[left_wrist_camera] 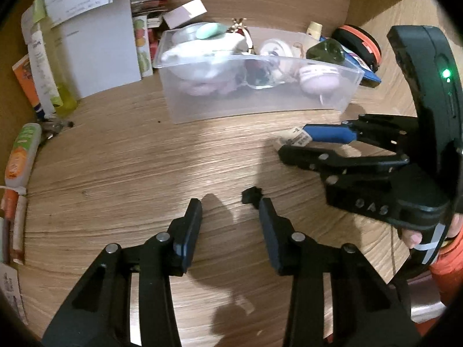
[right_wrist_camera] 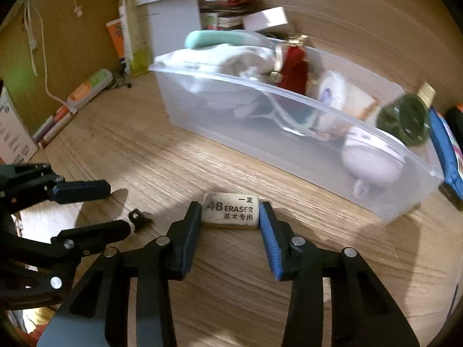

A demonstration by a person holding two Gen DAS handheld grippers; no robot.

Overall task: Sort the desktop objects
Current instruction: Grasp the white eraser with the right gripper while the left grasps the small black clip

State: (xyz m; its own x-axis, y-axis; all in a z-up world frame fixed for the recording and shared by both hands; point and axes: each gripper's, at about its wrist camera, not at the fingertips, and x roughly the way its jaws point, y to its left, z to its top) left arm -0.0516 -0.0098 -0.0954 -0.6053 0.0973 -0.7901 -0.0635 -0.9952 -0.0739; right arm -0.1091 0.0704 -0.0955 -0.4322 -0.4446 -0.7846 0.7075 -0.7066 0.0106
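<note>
- Your clear box [right_wrist_camera: 289, 133] on the table [right_wrist_camera: 150, 156] already holds many things.
- Your right tongs [right_wrist_camera: 230, 212] squeeze the eraser [right_wrist_camera: 228, 209], not yet lifted.
- Your left tongs [left_wrist_camera: 230, 211] are apart, around the small black piece [left_wrist_camera: 251, 195].

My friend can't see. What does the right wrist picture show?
The right gripper has its fingers on both ends of a white eraser on the wooden desk. Behind it is a clear bin full of things; the left gripper is beside it.
</note>
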